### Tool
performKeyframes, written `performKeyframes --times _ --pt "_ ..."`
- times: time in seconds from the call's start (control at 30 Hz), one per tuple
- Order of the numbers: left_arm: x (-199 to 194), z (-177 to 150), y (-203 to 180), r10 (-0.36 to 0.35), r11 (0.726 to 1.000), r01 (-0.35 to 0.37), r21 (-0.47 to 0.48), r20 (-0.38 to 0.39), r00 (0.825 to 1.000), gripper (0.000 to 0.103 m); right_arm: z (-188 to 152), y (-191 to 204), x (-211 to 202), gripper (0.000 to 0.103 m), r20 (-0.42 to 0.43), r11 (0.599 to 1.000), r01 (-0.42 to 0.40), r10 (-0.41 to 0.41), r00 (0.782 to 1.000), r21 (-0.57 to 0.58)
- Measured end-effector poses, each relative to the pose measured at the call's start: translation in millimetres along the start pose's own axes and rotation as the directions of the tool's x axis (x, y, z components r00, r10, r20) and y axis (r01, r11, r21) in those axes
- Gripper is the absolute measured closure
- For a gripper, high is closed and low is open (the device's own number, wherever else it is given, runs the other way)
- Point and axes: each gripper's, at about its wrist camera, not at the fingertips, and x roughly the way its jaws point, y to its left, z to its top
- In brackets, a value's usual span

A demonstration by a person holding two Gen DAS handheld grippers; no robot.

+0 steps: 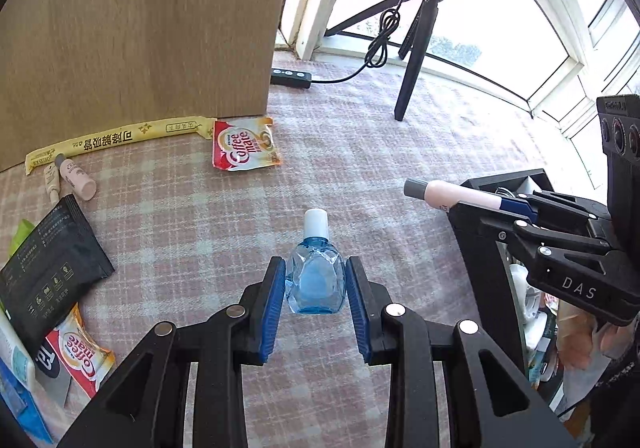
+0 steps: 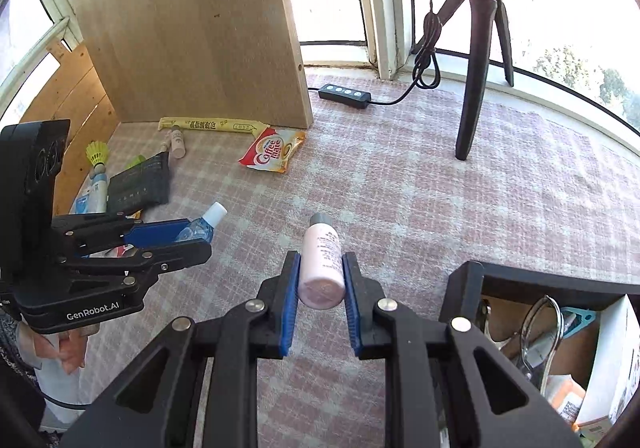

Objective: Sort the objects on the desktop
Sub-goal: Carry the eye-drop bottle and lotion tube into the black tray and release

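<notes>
Above the checked tablecloth [image 2: 420, 187], left of the black organizer box [image 2: 532, 280], both grippers carry loads clear of the surface. Left gripper [image 1: 316, 284] has its blue pads clamped on a small blue eye-drop bottle [image 1: 316, 280], white cap pointing away along the fingers. Right gripper [image 2: 321, 280] is clamped on a pink tube bottle [image 2: 322, 268], grey cap forward, long axis in line with the fingers. Of the two, the right gripper is nearer the box, which opens just to its right and below; the left hangs further out, on the side away from the box. Judged next move: the pink bottle swings right over the box's near wall, then the drop bottle follows. Count still lying out, well left of the box near the wooden panel [image 2: 192, 27]: two Coffee mate sachets [image 1: 246, 145], one yellow stick packet [image 1: 120, 135], one black sachet [image 1: 50, 272], two small pink tubes [image 1: 76, 175], one yellow shuttlecock [image 2: 97, 153]. Inside the box, scissors [image 2: 540, 328] show; the rest is too cramped to count. Tripod [image 2: 478, 59] stands beyond the box.
</notes>
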Motion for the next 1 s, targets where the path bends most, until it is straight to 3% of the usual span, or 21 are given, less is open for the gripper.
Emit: performKeyframes --times 0.37,0.6,0.7,0.73,0.77,0.8,1.0 --pt "1 11 -130 -0.158 0.972 0.159 0.174 -0.023 0.987 0.074 -38 -82 -92 0.083 0.071 0.968 0.181 -0.195 0.978 0.172" --pt "6 11 -200 -0.189 0.941 0.194 0.277 -0.047 0.981 0.074 -59 -116 -124 0.083 0.069 0.941 0.245 -0.267 0.961 0.232" --pt "7 12 -219 -0.173 0.935 0.171 0.310 -0.020 0.985 0.073 -62 -121 -127 0.082 0.062 0.948 0.227 -0.246 0.967 0.224" --pt "9 13 -224 -0.171 0.934 0.173 0.314 -0.033 0.985 0.061 -63 -121 -127 0.080 0.057 0.950 0.223 -0.240 0.969 0.219" --pt "11 14 -225 -0.166 0.935 0.173 0.310 -0.048 0.985 0.057 -64 -122 -129 0.070 0.048 0.945 0.238 -0.255 0.966 0.225" --pt "12 14 -226 -0.158 0.936 0.164 0.310 -0.044 0.986 0.055 -65 -123 -130 0.067 0.043 0.938 0.258 -0.275 0.961 0.232" --pt "9 11 -221 -0.127 0.936 0.133 0.326 -0.041 0.991 0.054 -70 -127 -138 0.066 0.063 0.933 0.250 -0.274 0.960 0.259"
